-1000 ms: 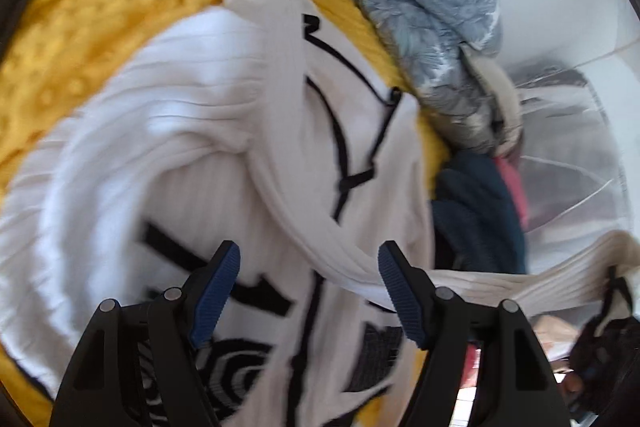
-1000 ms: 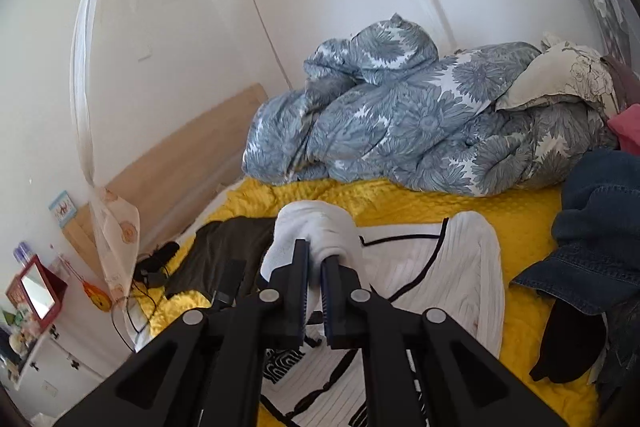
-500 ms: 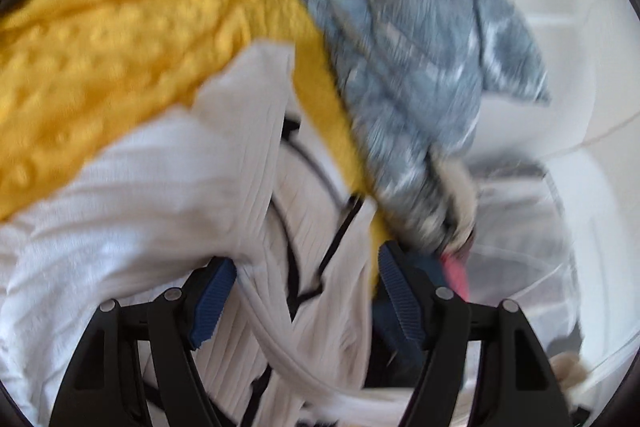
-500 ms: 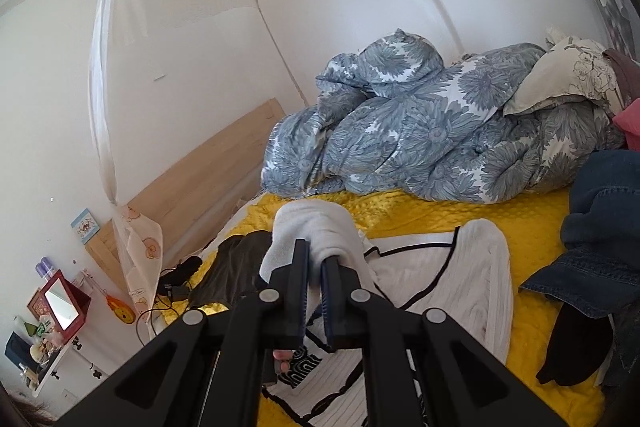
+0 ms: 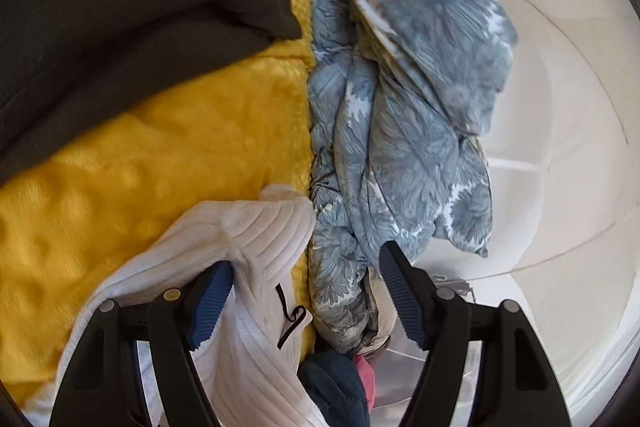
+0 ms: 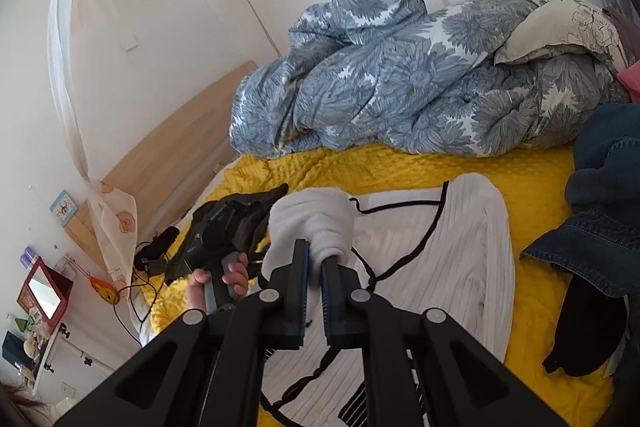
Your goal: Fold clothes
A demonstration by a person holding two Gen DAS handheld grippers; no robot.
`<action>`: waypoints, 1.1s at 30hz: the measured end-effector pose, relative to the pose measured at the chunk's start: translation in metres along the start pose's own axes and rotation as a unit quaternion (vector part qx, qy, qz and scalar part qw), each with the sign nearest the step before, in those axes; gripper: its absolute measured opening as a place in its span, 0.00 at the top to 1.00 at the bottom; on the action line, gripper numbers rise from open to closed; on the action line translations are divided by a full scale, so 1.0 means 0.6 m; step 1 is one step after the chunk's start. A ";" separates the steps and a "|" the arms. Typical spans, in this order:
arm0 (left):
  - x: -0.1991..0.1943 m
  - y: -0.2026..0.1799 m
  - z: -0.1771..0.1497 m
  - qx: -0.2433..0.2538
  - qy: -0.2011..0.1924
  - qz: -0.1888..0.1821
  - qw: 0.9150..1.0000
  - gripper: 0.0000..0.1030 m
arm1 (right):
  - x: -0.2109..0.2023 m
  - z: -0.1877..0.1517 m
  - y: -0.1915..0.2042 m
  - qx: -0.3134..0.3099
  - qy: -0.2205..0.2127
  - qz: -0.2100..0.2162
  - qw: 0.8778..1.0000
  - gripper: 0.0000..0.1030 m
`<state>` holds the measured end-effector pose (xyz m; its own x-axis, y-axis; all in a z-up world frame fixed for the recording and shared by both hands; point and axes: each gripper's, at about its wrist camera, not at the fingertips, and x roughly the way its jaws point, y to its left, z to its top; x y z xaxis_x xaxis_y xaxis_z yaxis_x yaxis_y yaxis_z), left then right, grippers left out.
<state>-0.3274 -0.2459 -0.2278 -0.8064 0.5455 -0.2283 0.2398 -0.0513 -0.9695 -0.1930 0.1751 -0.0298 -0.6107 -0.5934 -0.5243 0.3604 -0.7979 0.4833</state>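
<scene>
A white ribbed sweater (image 6: 440, 267) with black trim lies spread on the yellow blanket (image 6: 532, 195) in front of you; your right gripper (image 6: 314, 267) has its fingers clamped together on a bunched white sleeve end, lifted just above the sweater; your left gripper (image 5: 304, 291) has its fingers wide apart, one blue pad (image 5: 210, 303) touching a fold of the sweater, nothing pinched; a dark garment (image 6: 232, 223) lies left of the sweater; a blue flowered duvet (image 6: 400, 83) is heaped behind; denim clothes (image 6: 600, 211) sit at the right.
</scene>
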 end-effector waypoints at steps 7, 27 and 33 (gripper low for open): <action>-0.006 -0.001 0.000 -0.008 0.024 0.087 0.996 0.28 | 0.068 -0.037 -0.020 -0.016 0.070 -0.059 0.996 0.94; -0.198 -0.106 -0.149 0.143 0.016 0.148 0.978 0.28 | 0.092 -0.212 -0.070 0.006 0.268 -0.133 0.954 0.93; -0.256 -0.171 -0.243 0.259 0.020 0.131 0.957 0.27 | 0.023 -0.209 -0.075 0.026 0.243 -0.163 0.956 0.54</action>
<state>-0.1493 -0.2027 -0.0799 -0.7318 0.4879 -0.4757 0.1225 -0.5926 -0.7962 -0.1291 0.1897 -0.1467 -0.2796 -0.3030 -0.9111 0.1643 -0.9500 0.2656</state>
